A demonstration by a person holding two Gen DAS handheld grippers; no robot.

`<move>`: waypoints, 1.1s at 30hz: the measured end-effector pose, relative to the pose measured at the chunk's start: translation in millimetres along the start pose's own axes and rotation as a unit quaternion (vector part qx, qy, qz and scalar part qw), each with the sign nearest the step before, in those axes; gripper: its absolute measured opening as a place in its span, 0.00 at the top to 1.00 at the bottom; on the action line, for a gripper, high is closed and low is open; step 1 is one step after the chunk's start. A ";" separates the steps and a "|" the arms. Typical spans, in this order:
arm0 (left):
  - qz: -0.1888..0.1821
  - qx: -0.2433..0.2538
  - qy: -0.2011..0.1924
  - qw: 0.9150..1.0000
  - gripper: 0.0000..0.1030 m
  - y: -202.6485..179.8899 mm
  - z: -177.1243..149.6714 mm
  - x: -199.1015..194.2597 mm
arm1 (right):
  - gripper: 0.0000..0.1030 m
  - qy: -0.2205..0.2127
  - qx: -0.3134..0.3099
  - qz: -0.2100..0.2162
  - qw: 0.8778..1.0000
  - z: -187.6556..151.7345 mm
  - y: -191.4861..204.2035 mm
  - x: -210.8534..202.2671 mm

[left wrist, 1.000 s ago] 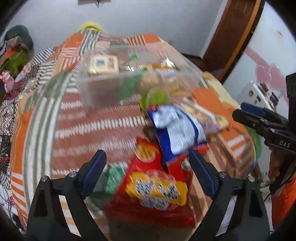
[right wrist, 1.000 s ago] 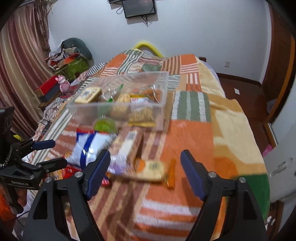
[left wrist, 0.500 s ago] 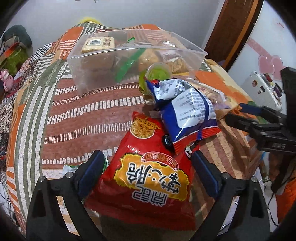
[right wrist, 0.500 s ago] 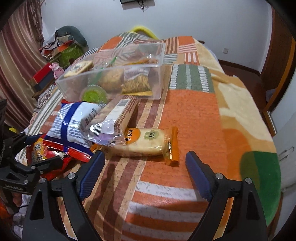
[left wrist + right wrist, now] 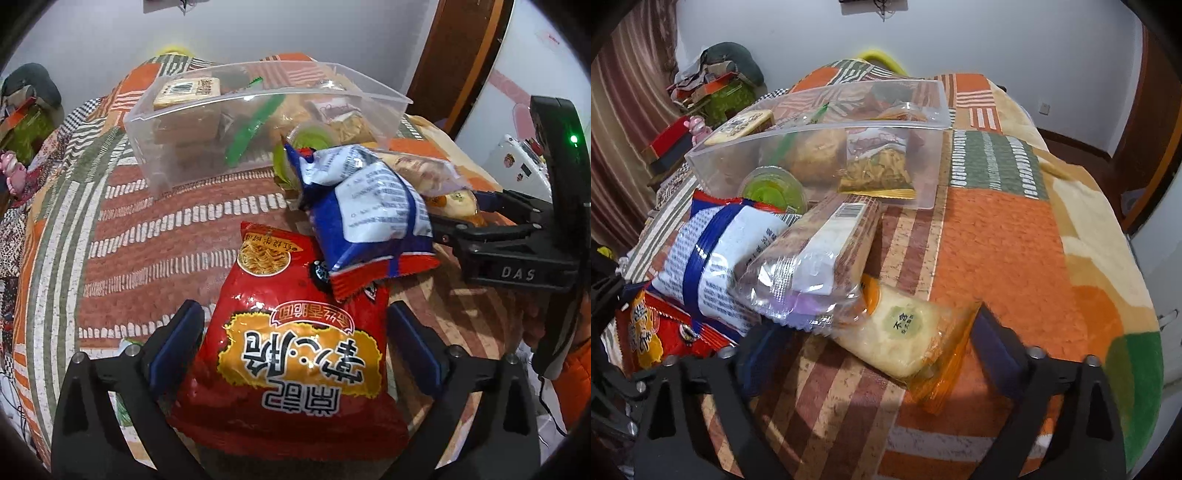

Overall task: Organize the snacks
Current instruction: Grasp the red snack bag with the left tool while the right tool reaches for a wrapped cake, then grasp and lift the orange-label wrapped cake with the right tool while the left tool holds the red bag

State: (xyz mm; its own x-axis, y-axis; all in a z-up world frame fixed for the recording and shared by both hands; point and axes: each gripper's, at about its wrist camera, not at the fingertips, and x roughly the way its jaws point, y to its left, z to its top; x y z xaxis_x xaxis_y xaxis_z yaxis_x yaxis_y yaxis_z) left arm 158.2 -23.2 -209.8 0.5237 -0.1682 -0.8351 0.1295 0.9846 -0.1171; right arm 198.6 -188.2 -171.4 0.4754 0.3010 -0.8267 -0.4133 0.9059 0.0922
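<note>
"DAS" on right gripper (image 5: 480,218) body.

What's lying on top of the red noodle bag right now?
The blue-and-white snack bag overlaps the far right corner of the red noodle bag. The corner beneath it is covered. Nothing else rests on it; the open left tool straddles its near end.

red bag (image 5: 295,354) near end behind left claw (image 5: 295,347), green cup (image 5: 772,190) partly hidden
</note>
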 end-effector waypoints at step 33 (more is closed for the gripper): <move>0.054 -0.077 -0.103 0.990 0.39 51.9 9.6 -74.2 | 0.20 0.024 0.021 0.024 0.999 31.0 -4.5 13.2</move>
State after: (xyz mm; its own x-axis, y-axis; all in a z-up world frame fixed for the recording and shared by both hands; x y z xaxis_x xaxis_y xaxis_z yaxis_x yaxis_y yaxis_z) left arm 134.1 39.9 -148.7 0.6898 -0.0526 -0.7221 -0.0579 0.9902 -0.1274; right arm 230.8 -179.1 -165.5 0.4173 0.3314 -0.8462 -0.4024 0.9023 0.1549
